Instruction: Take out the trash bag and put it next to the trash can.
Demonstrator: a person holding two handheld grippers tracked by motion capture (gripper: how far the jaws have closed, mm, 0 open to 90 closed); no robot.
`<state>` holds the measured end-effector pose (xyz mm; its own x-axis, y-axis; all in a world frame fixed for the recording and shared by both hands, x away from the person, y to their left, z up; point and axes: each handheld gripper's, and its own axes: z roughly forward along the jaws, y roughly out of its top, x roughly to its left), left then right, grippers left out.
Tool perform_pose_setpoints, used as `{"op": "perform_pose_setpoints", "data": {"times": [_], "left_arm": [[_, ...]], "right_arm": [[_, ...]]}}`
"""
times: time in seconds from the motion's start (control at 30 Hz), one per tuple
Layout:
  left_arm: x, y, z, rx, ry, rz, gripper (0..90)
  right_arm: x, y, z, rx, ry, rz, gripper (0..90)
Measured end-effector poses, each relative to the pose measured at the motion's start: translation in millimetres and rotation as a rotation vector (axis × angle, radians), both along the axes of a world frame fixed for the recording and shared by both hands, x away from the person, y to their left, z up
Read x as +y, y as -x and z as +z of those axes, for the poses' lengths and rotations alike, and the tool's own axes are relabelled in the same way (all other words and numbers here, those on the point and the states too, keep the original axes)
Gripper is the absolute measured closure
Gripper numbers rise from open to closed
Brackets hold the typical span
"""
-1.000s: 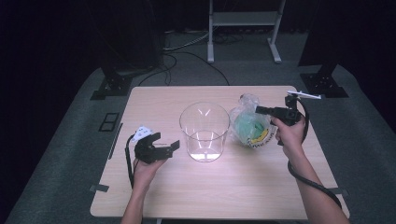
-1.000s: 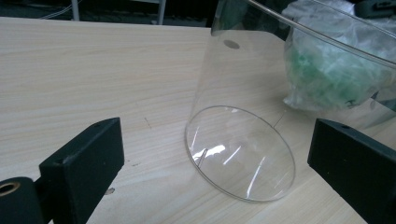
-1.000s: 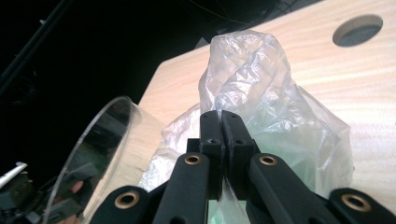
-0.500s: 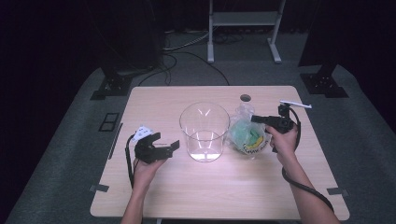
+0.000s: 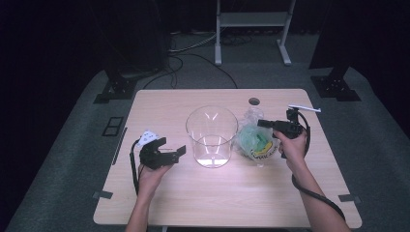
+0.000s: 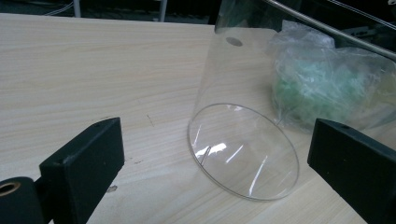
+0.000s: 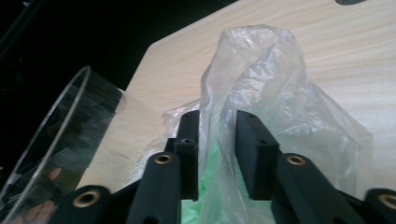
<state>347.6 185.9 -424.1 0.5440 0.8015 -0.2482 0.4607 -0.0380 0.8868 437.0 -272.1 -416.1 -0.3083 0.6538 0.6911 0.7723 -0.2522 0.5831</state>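
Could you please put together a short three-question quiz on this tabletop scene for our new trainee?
1. True or false: the clear container is lying on its side.
2. Which gripper has the plastic bag between its jaws? A) left gripper B) right gripper
3. In the high view, what stands between the left gripper and the plastic bag?

Key:
1. False: it stands upright, open end up.
2. B: the twisted top of the bag runs up between the right gripper's jaws, which have just been opening; a gap shows beside the plastic. The left gripper's jaws stand wide apart with nothing between them.
3. The clear container.
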Motion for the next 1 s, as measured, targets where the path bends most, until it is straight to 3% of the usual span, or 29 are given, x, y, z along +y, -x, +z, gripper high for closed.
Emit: {"op": "perform_pose_setpoints", "data": {"times": [0.13,0.47,0.6,1.0], "left_arm": [[-0.3,-0.4,-0.6,0.004,-0.005,-0.002,2.6],[0.3,0.0,0.0,0.001,0.002,-0.002,2.7],[0.3,0.6,0.8,-0.001,0.003,-0.001,2.7],[1.4,0.5,0.6,-0.001,-0.002,-0.001,2.6]], "right_arm": [[-2.1,1.7,5.1,-0.037,-0.004,-0.001,60.6],[-10.5,5.8,21.7,-0.099,0.077,-0.043,48.1],[-16.7,8.5,29.3,-0.117,0.107,-0.060,47.4],[-44.6,23.1,36.3,-0.139,0.108,-0.086,46.5]]}}
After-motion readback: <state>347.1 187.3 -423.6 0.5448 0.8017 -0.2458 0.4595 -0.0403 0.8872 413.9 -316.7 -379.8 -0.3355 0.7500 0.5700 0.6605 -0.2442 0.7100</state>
